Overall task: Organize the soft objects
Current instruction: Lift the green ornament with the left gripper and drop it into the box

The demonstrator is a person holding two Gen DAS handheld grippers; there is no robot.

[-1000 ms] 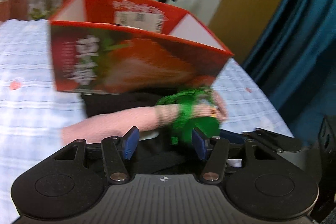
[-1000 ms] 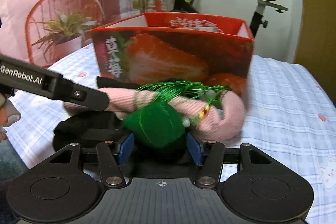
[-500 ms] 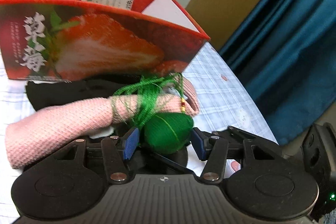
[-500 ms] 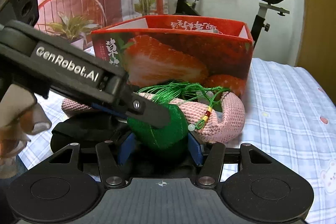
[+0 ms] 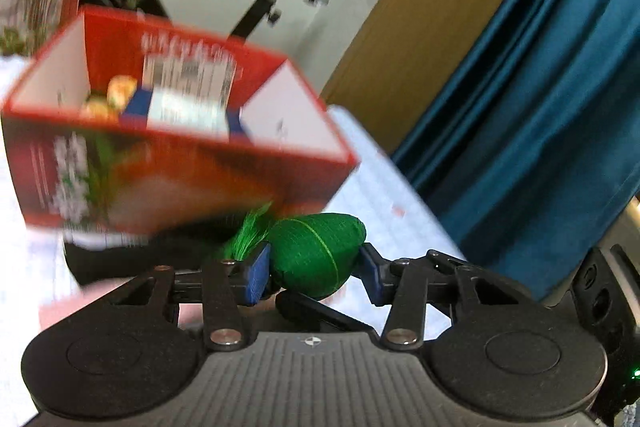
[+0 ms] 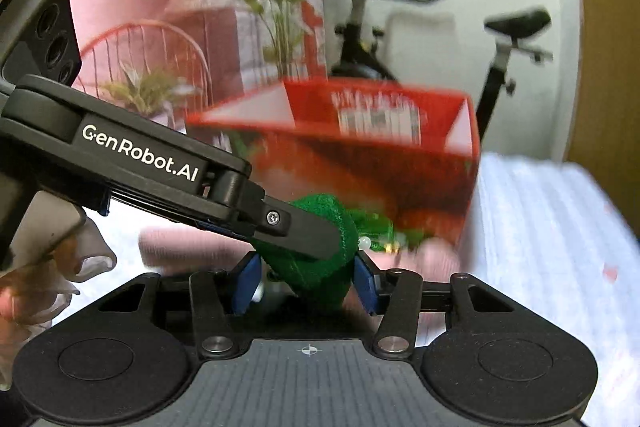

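A green thread-wound pouch (image 5: 316, 251) with a green tassel (image 5: 248, 231) sits between the blue pads of my left gripper (image 5: 314, 277). Its jaws are closing and both pads touch the pouch. In the right wrist view the same pouch (image 6: 316, 271) also lies between the pads of my right gripper (image 6: 306, 283), which is closing on it too. The left gripper's finger (image 6: 308, 231) crosses over the pouch from the left. A pink knitted cloth (image 6: 420, 259) lies on the bed just below. Behind stands the red strawberry box (image 5: 180, 167), open at the top.
The box (image 6: 360, 155) holds yellowish items (image 5: 120, 91) and something blue. A black cloth (image 5: 120, 259) lies in front of it on the checked bedsheet (image 6: 540, 227). An exercise bike (image 6: 512, 39), a blue curtain (image 5: 520, 107) and a person's hand (image 6: 40, 287) are around.
Both grippers have risen and narrowed on the green pouch, which now hangs above the pink cloth. The box looks lower and its inside shows.
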